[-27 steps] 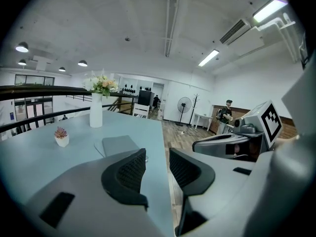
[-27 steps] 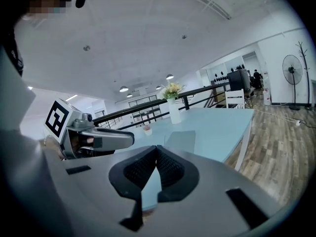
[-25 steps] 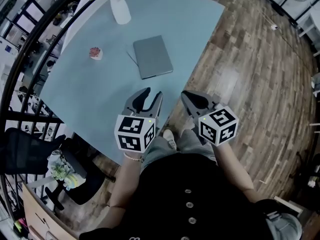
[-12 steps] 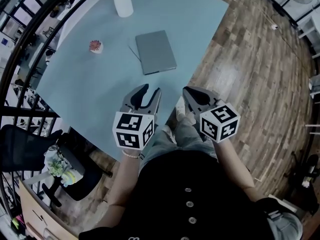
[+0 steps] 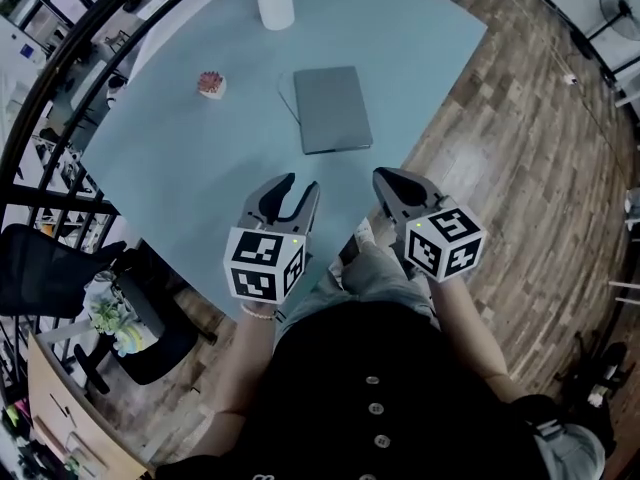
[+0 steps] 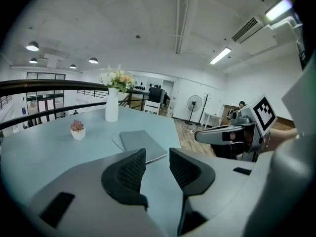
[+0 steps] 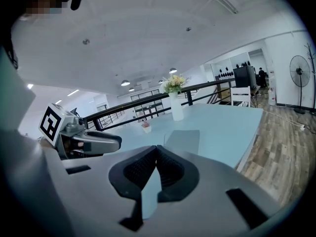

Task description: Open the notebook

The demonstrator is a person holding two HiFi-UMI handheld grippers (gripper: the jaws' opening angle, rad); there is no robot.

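A closed grey notebook [image 5: 333, 108] lies flat on the light blue table [image 5: 200, 178], past the middle. Both grippers hover over the table's near edge, short of the notebook and apart from it. My left gripper [image 5: 302, 184] is open with a narrow gap and nothing between its jaws. My right gripper [image 5: 384, 176] is shut, tips touching, holding nothing. In the left gripper view the notebook [image 6: 140, 144] lies just beyond that gripper [image 6: 157, 152]. In the right gripper view the notebook [image 7: 183, 139] sits ahead of the shut gripper [image 7: 156, 149].
A white vase with flowers [image 5: 275, 3] stands at the table's far edge, and a small potted plant [image 5: 210, 83] sits left of the notebook. A black railing [image 5: 60, 88] curves round the left side. Wood floor [image 5: 530, 168] lies to the right, a black chair [image 5: 50, 288] at lower left.
The head view has shifted a little, so the table sits further right in frame. The notebook has stayed closed and still. Both grippers hold the same places and jaw states.
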